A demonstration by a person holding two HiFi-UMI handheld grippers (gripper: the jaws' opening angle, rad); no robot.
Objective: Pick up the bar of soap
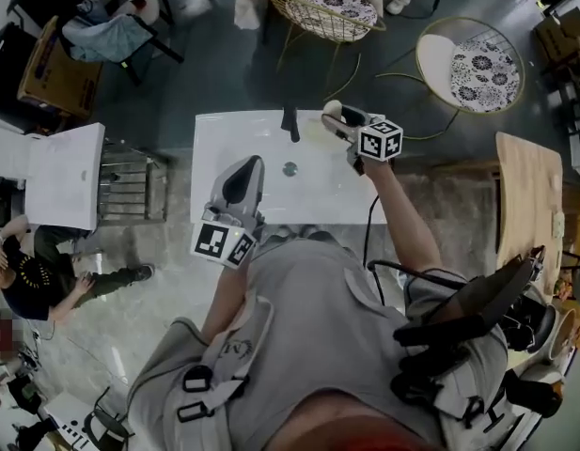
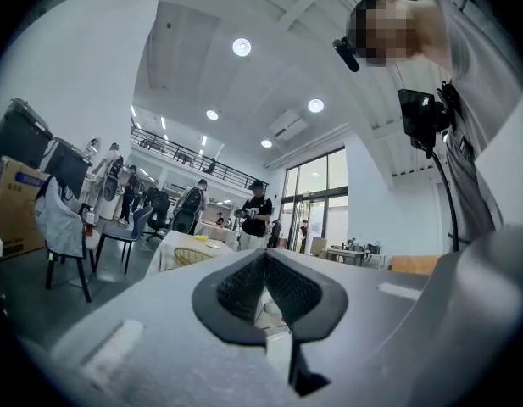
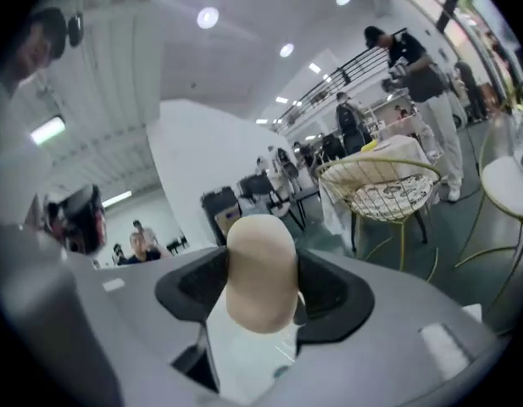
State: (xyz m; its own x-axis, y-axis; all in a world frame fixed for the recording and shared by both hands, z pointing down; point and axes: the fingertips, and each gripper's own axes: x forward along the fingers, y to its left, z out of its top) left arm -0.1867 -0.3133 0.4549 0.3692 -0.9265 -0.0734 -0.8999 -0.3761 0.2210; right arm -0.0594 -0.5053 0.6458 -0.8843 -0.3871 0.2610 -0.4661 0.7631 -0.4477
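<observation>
1. Two grippers are hovering over the white basin, and the person's grey-clad torso is filling the head view just nearer than the basin's near edge.
2. Closest to that near edge, the left gripper is pointing away from the person across the basin's left half. In the left gripper view its jaws are meeting at the tips, with nothing caught between the dark pads.
3. Farther in, the small round drain is sitting near the basin's middle.
4. Past it, the dark faucet is standing at the basin's far edge.
5. Over the basin's far right corner, the right gripper is reaching in from the right.
6. Its jaws are standing partly apart and pressing from both sides on the bar of soap.
7. Pale cream and rounded, the bar of soap is sticking out beyond the pads on end.
8. Beyond the basin's far edge, a gold wire chair with a patterned cushion is standing on the dark floor.
9. Off to the basin's far right, a second round chair with a similar cushion is standing well apart from it.
</observation>
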